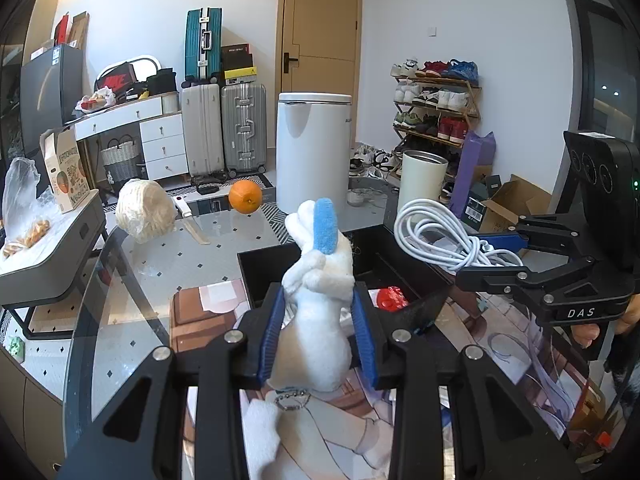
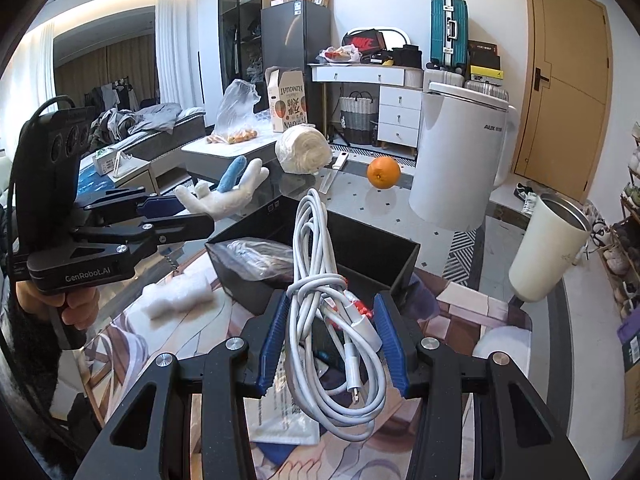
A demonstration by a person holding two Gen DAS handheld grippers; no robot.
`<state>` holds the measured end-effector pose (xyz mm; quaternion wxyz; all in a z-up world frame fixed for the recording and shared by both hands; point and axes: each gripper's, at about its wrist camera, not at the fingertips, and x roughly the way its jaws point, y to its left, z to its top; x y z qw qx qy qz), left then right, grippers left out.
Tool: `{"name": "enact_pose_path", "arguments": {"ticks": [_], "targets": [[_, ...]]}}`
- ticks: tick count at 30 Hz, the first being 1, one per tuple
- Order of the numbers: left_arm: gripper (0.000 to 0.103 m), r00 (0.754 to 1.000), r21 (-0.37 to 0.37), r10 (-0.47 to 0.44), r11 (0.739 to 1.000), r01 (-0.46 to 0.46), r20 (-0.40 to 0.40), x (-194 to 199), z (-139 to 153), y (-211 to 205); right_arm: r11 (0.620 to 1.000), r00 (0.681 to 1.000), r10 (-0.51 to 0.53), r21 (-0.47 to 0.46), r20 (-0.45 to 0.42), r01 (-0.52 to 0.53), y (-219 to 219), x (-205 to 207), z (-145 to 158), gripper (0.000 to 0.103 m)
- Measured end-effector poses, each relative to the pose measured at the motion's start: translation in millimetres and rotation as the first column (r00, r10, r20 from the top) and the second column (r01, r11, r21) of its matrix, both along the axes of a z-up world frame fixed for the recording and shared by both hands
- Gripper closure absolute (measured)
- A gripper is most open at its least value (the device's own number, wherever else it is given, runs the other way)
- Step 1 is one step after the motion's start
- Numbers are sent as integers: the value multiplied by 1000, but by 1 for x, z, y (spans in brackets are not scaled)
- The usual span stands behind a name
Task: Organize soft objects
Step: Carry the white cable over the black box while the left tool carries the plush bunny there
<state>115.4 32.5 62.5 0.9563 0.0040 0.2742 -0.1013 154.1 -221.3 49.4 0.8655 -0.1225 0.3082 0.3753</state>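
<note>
My left gripper (image 1: 320, 320) is shut on a white plush toy (image 1: 312, 344) with a blue ear, held upright above the printed mat. Just beyond it is a black box (image 1: 256, 272) with a red item (image 1: 388, 298) inside. My right gripper (image 2: 332, 320) is shut on a coiled white cable (image 2: 320, 292) that hangs over the black box (image 2: 360, 248). In the right wrist view the left gripper (image 2: 188, 216) and the plush toy (image 2: 236, 192) are to the left of the box. In the left wrist view the right gripper (image 1: 476, 258) and the cable (image 1: 436, 236) are at the right.
On the glass table past the box lie an orange (image 2: 383, 173), a white roll (image 2: 304, 150) and a knife (image 2: 334, 172). A white appliance (image 2: 460, 160) and a cream tumbler (image 2: 548, 248) stand to the right. A white foam piece (image 2: 180, 296) lies on the mat.
</note>
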Motion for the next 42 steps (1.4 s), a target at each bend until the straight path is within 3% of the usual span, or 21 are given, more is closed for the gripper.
{"name": "enact_pose_path", "arguments": {"ticks": [28, 42], "targets": [[71, 999, 26, 1, 1000, 0, -36, 48, -11, 11, 982, 993, 109, -148, -37, -114, 78, 78, -33, 58], [68, 997, 40, -30, 999, 33, -70, 57, -19, 2, 980, 995, 99, -175, -1, -98, 64, 73, -28, 48]]}}
